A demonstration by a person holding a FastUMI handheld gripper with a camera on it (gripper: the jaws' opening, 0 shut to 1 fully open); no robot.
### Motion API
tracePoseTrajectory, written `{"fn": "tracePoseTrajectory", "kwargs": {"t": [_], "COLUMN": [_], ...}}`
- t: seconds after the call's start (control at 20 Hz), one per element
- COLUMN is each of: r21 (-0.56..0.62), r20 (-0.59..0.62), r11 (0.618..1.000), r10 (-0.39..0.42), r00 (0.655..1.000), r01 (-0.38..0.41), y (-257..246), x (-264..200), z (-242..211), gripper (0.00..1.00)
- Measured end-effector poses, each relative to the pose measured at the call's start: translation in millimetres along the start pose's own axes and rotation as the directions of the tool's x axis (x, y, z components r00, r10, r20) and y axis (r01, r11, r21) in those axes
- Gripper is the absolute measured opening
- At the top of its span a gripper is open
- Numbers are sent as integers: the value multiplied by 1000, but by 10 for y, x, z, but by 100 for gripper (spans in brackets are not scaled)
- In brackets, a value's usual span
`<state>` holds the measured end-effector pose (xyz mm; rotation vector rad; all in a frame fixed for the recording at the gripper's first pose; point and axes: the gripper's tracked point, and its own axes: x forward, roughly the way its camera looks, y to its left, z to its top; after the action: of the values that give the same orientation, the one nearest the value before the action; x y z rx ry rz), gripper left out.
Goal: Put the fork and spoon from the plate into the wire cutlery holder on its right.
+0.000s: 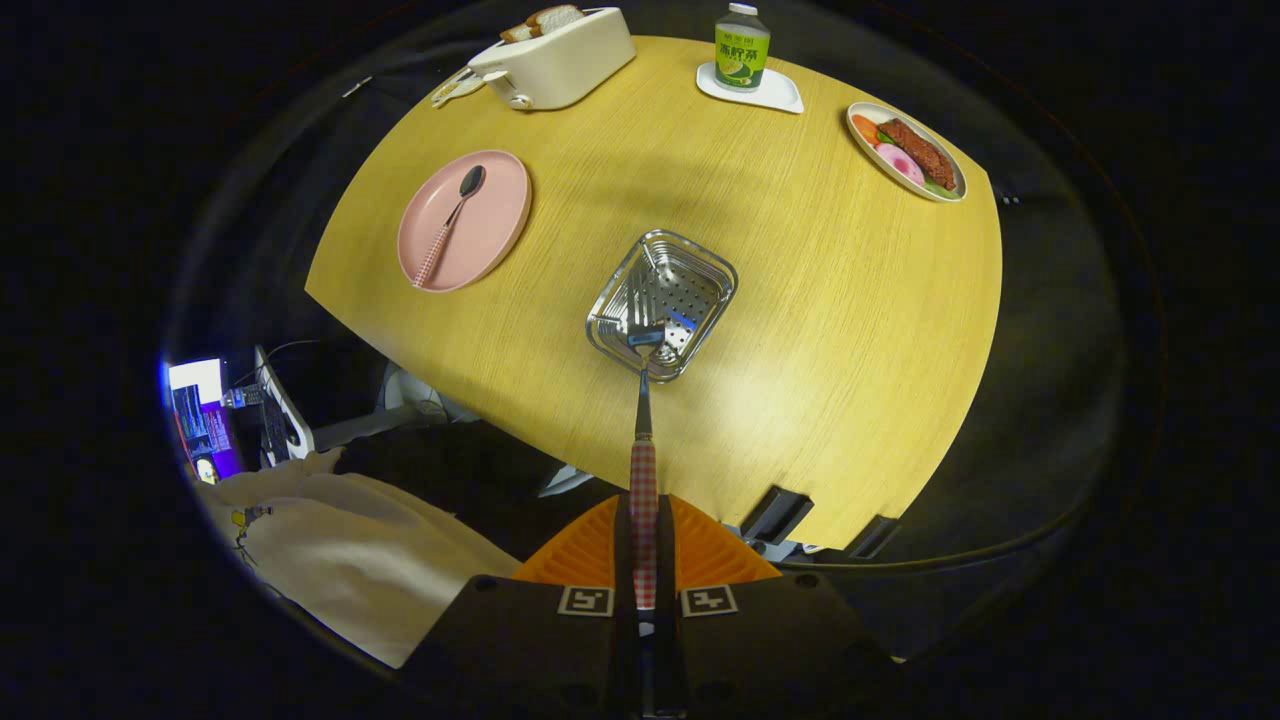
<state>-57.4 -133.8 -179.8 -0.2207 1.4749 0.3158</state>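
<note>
My gripper (644,548) is shut on the checked handle of the fork (643,420). The fork points straight ahead, and its tines hang over the near rim of the metal cutlery holder (700,270), a square perforated basket in the middle of the wooden table (850,330). I look down on it from high above. To the left of the holder lies a pink plate (495,215). On it rests the spoon (450,222), bowl away from me and checked handle toward me.
A white toaster (555,58) with bread in it stands at the far left edge. A green-labelled bottle (742,47) sits on a white coaster, and an oval dish of food (906,150) lies at the far right. A person's light sleeve (330,545) shows below the table's left edge.
</note>
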Motion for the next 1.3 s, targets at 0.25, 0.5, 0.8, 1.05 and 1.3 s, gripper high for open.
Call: {"fn": "tracePoseTrajectory", "kwargs": {"t": [0.25,0.5,0.8,1.05,1.3], "r21": [-5,58,100,109,121], "r20": [-149,-279,-286,-310,-273], "r11": [1000,998,995,994,992], "r10": [25,38,54,57,59], "r00": [989,960,957,949,960], "r01": [-26,-23,-26,-24,-26], "y": [-57,-85,-63,-48,-75], "x": [126,231,374,486,496], "z": [112,218,513,615,702], "gripper": [10,9,10,13,27]}}
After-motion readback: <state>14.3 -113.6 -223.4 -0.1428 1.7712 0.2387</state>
